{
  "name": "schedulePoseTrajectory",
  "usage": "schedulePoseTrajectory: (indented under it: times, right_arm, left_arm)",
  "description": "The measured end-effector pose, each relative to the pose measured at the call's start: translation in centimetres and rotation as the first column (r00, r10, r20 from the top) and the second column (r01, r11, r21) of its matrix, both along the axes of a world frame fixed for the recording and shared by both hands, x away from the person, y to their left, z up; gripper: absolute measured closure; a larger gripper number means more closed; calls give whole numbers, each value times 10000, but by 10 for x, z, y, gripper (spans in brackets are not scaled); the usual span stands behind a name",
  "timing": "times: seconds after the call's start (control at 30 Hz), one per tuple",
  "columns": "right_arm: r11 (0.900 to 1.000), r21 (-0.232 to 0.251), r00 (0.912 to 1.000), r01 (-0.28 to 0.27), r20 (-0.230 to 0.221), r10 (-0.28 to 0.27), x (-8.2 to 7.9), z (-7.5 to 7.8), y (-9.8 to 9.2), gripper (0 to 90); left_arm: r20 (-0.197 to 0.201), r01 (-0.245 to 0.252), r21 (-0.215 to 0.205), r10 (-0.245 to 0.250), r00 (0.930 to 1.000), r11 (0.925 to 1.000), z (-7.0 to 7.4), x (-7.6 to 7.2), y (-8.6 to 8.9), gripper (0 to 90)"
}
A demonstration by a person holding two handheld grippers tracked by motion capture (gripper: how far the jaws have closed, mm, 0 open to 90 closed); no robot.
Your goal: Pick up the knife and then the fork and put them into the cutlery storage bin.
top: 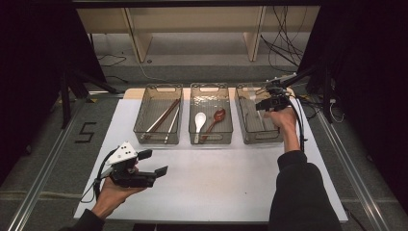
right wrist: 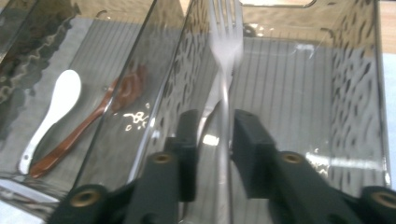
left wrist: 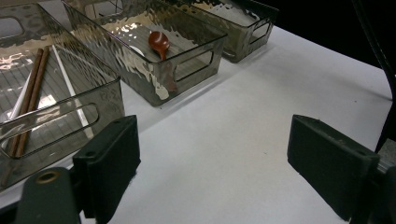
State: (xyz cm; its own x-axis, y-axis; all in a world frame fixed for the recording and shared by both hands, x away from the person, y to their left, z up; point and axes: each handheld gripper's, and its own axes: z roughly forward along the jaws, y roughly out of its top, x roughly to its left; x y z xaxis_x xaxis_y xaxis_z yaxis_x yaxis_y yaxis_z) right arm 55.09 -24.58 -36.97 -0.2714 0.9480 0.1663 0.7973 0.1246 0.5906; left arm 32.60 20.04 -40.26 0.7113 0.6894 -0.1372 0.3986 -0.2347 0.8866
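Three bins [top: 158, 137] on white table [top: 216, 187]

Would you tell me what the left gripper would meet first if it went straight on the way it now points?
Probably nothing: the left gripper faces bare white table, and the middle bin lies left of that line, though depth is unclear.

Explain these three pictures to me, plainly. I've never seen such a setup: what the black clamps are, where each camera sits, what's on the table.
A person holds a hand-worked gripper in each hand. One camera looks down from above; the others ride on the grippers. On the white table stand three clear bins. The left bin holds chopsticks, the middle bin a white spoon and a red spoon. The right gripper hangs over the right bin with a fork between its parted jaws. The left gripper is open, with nothing in it.
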Motion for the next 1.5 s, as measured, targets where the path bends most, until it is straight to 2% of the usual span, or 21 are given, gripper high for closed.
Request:
schedulePoseTrajectory:
  times: [0.27, 0.47, 0.73, 0.9, 1.1, 1.5]
  right_arm:
    - [9994, 130, 9993, -321, -162, 323, -6, 4, -2, 611]
    - [9969, 55, 9969, -781, -31, 781, -16, 9, 0, 533]
    - [9919, 148, 9914, -1260, 365, 1254, -33, 14, 6, 437]
    - [9855, 209, 9836, -1683, 687, 1666, -48, 16, 10, 408]
    - [9802, 436, 9763, -1934, 1079, 1878, -63, 18, 13, 366]
    - [9755, 176, 9657, -2195, 1459, 2147, -93, 12, 17, 317]
  left_arm:
    - [2, 7, 39, -7, 10000, 10000, 0, 0, -1, 163]
    - [-3, 17, 67, -17, 10000, 10000, 0, 0, -1, 163]
    - [-12, 2, 89, -2, 10000, 10000, 0, 0, -1, 163]
    - [-16, 27, 94, -27, 10000, 10000, 0, 0, -2, 163]
    - [-32, 31, 89, -31, 10000, 10000, 0, 0, -2, 163]
    - [-56, 44, 89, -44, 10000, 10000, 0, 0, -3, 163]
